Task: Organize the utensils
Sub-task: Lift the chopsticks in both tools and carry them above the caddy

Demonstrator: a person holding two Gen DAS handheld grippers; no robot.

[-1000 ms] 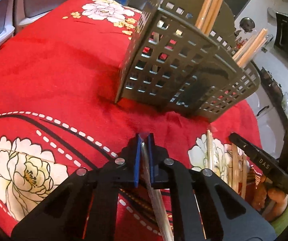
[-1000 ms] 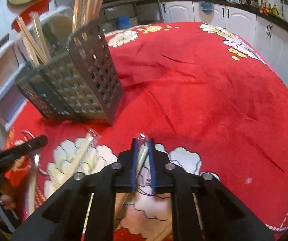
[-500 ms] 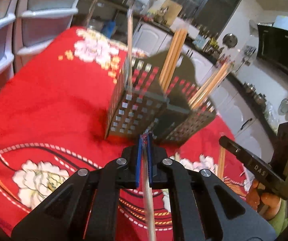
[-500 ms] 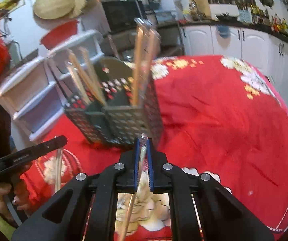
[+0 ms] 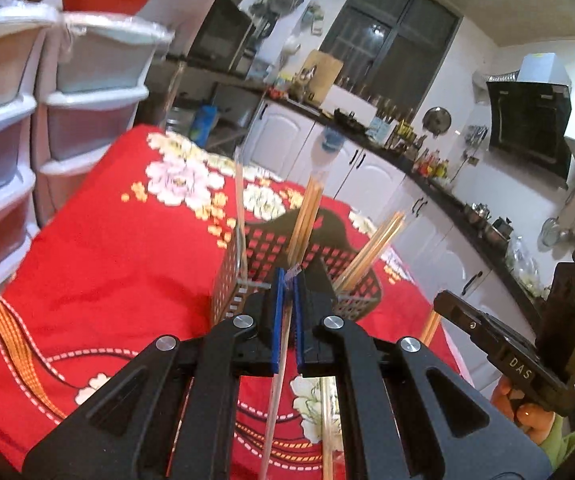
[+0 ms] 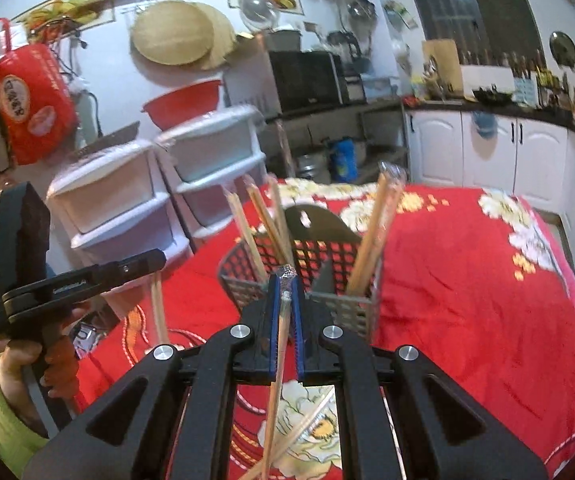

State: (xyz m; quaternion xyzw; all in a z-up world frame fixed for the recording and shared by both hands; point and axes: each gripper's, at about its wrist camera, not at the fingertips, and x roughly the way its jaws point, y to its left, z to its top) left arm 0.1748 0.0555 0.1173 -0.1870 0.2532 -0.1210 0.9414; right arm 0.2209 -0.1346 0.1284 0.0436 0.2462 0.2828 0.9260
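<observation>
My left gripper (image 5: 287, 276) is shut on the top end of wrapped chopsticks (image 5: 277, 380) in a clear sleeve, which hang down below the fingers. My right gripper (image 6: 286, 280) is shut the same way on another wrapped pair (image 6: 277, 380). Both are held above the red tablecloth (image 5: 107, 260), on the near side of the dark perforated utensil basket (image 5: 231, 280) (image 6: 343, 312). Wrapped chopsticks (image 5: 307, 216) (image 6: 371, 232) and a clear straw (image 5: 239, 200) stand in its compartments. Each gripper shows in the other's view: the right gripper (image 5: 503, 356) and the left gripper (image 6: 87, 280).
More wrapped chopsticks (image 6: 307, 428) lie on the cloth under my right gripper. White plastic drawer units (image 5: 7, 140) (image 6: 127, 208) stand beside the table's left edge. Kitchen cabinets (image 6: 507, 152) run behind it. A hand in a green sleeve (image 6: 3, 392) holds the left gripper.
Both grippers have risen and tilted up, lifting their chopsticks off the cloth. The basket now sits lower and farther off in both views.
</observation>
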